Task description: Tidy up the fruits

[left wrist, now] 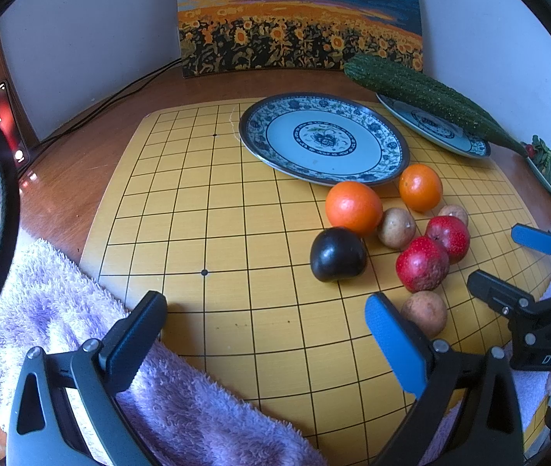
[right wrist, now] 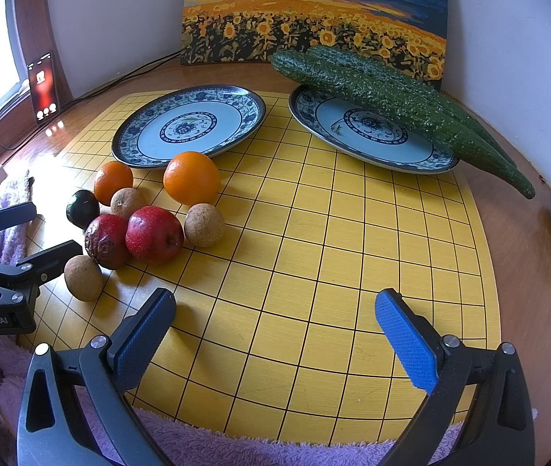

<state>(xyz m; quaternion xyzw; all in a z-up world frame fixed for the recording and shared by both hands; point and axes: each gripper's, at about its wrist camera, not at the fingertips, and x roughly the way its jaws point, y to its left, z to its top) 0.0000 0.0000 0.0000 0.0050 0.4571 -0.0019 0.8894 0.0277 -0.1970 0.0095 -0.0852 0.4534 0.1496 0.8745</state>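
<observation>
No fruit is plated yet: fruit pile is left at 10 o'clock, empty plate behind. Left gripper and right gripper are held spread, empty.

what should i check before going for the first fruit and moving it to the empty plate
1. Left hand-held gripper open and holding nothing: ok.
2. Right hand-held gripper open and holding nothing: ok.
3. Empty plate has a bare centre: ok.
4. Other plate free: not ok, cucumbers lie across it.
5. Fruits separated enough for a clean grasp: not ok, the red apples, oranges and brown fruits sit bunched together, several touching.
6. An outer piece to start with: ok, the brown fruit nearest the left hand-held gripper lies at the cluster's edge.
</observation>
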